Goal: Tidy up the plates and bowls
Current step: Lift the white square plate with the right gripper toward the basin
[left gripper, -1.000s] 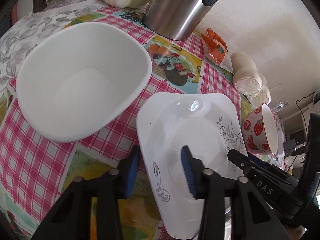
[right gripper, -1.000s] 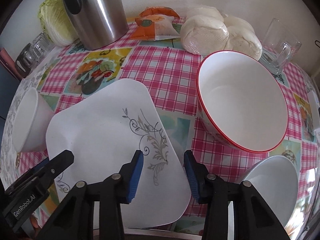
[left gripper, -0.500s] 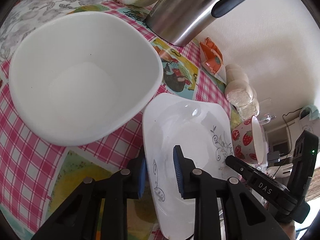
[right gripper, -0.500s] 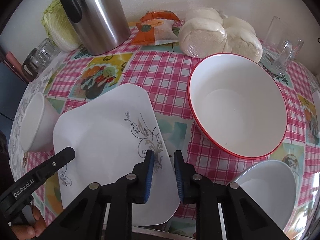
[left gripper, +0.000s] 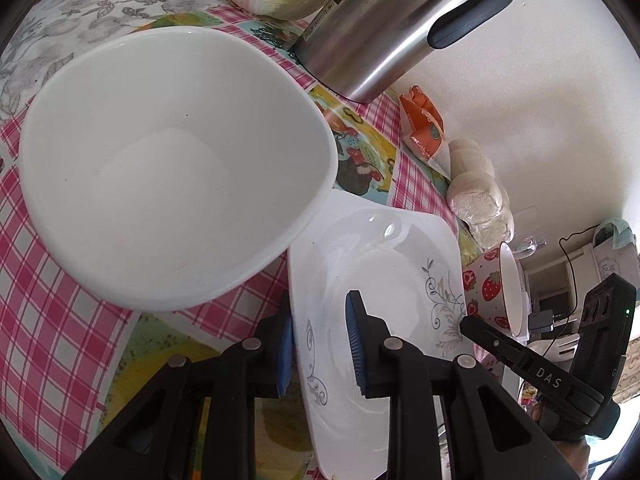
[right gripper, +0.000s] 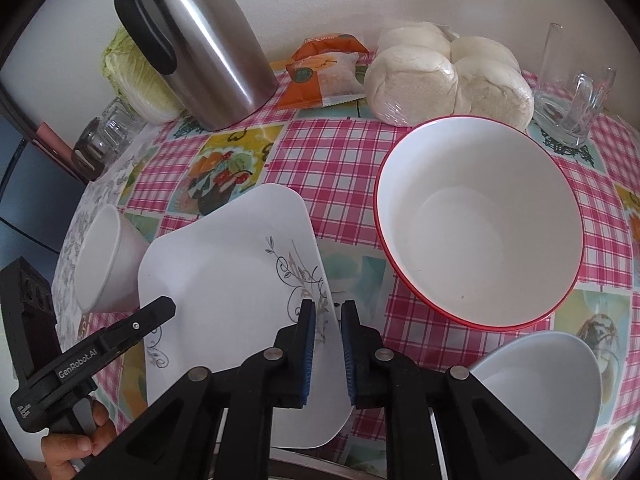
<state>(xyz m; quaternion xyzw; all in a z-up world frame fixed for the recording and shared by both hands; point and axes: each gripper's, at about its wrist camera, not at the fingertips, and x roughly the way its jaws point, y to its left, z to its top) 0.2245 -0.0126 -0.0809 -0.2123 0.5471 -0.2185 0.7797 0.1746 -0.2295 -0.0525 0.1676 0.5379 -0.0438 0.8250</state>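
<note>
A square white plate with grey vine print (left gripper: 380,280) (right gripper: 224,292) is tilted up off the checked tablecloth. My left gripper (left gripper: 320,350) is shut on its left edge. My right gripper (right gripper: 326,350) is shut on its right edge. A plain white bowl (left gripper: 172,164) (right gripper: 108,260) stands just left of the plate, its rim over the plate's corner in the left wrist view. A red-rimmed strawberry bowl (right gripper: 480,220) (left gripper: 496,292) stands to the right. A pale shallow bowl (right gripper: 548,392) lies at the front right.
At the back stand a steel thermos jug (right gripper: 204,40), a cabbage (right gripper: 132,80), an orange packet (right gripper: 324,72), wrapped buns (right gripper: 444,76) and a glass mug (right gripper: 572,96). A glass jar (right gripper: 104,140) stands at the left edge.
Both grippers have closed onto the plate's opposite edges and lifted it; it now tilts up beside the white bowl.
</note>
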